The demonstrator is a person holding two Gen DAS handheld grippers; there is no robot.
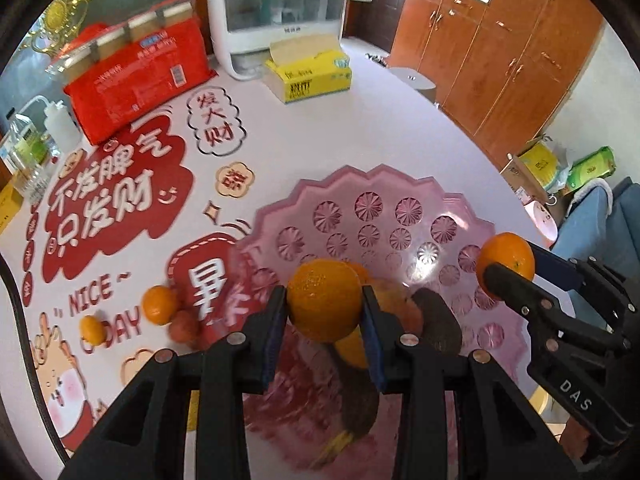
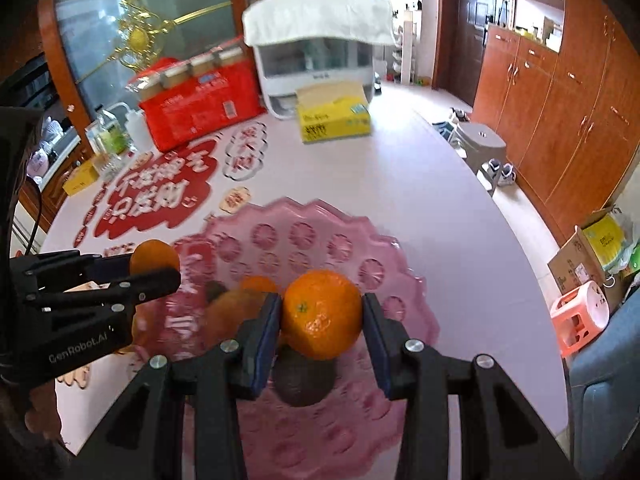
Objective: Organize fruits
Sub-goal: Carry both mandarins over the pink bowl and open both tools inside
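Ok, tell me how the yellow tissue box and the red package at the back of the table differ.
The yellow tissue box is smaller and blocky; the red package is larger, flatter and soft-looking. The box is torn open on top, whereas the package carries a row of small jars. Both sit near the white appliance.

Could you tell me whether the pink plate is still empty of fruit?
No, the pink plate already holds an orange and a dark fruit.
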